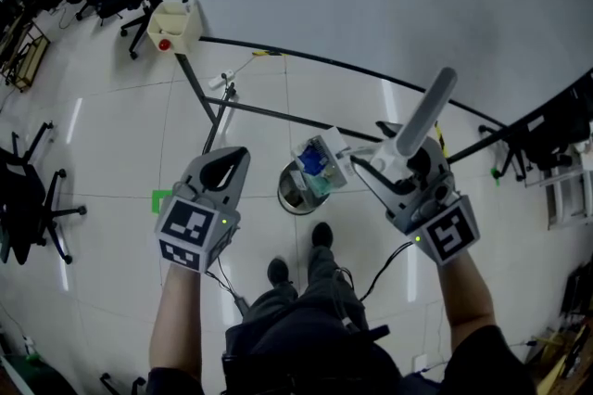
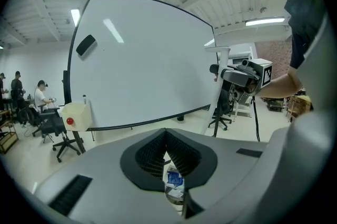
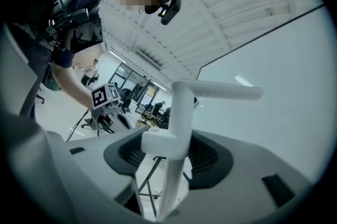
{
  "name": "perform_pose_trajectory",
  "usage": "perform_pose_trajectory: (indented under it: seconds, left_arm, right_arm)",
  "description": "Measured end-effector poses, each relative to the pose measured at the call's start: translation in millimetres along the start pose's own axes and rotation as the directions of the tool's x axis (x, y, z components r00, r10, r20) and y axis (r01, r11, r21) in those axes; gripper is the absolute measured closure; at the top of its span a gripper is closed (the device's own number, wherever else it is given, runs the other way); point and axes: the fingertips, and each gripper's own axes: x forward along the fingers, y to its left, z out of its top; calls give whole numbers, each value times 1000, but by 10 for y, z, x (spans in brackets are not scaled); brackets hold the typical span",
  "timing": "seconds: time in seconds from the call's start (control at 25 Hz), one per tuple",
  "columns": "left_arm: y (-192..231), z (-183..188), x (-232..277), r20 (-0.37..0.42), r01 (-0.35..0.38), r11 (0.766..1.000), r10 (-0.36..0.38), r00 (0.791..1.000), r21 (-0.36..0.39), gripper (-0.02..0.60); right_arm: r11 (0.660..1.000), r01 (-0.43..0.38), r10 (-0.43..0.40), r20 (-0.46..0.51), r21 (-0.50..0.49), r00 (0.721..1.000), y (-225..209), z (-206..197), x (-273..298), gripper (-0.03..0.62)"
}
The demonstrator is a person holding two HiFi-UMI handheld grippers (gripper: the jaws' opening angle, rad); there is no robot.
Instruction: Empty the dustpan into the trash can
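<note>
Now we stand right behind the round, shiny metal trash can point(image 1: 289, 204), which sits on the pale tiled floor point(image 1: 111, 133) just in front of our black shoes point(image 1: 321, 235). Our right gripper point(image 1: 394, 167) is clamped on the long white plastic handle point(image 1: 428, 110) of the white plastic dustpan point(image 1: 326, 148). The right gripper view shows that handle point(image 3: 176, 112) squeezed between the two dark jaws. We think we hold it by the handle, and not by the pan, so that the dirty end is far from us and easy to swing over the can. The pan hangs right above the can's open top and tips toward it. A crumpled blue wrapper point(image 1: 311, 163) and some pale scraps lie in it. It is so near the top so that the rubbish will drop inside and not spill on the floor beside the can. We cannot tell if some bits have fallen in already. Our left gripper point(image 1: 229, 158) hangs to the left of the can with its jaws together and nothing between them. In the left gripper view its pads point(image 2: 152, 157) meet at the tips, and we peek past them at the wrapper over the can. We think this hand is there to help, maybe to steady the can. Next the pan needs more tilt so everything slides out.
</note>
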Motion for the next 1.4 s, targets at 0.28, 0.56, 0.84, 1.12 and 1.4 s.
perform_pose_trajectory:
  seconds: [0.28,0.56,0.84,1.12,1.4]
  left_arm:
    - [-41,109,-52,19,-34,999,33,999,34,589]
    - [-173,98,-198,25,-4,998,3,1000,61,589]
    - [-198,-5,-307,7,-8,997,7,1000,75,589]
    - [-153,-55,-157,-15,-11,998,12,1000,62,589]
    - [-47,-2,62,-20,-33,998,34,999,53,589]
  right_arm:
    - [998,49,-49,-8,27,999,-2,19,82,358]
    - [980,183,-181,-42,71,983,23,-120,6,356]
    - [981,179,-175,-56,71,983,-40,-188,46,356]
    - [987,155,-155,-20,30,988,-128,-76,119,356]
    - [994,110,-109,31,-13,994,-294,73,290,356]
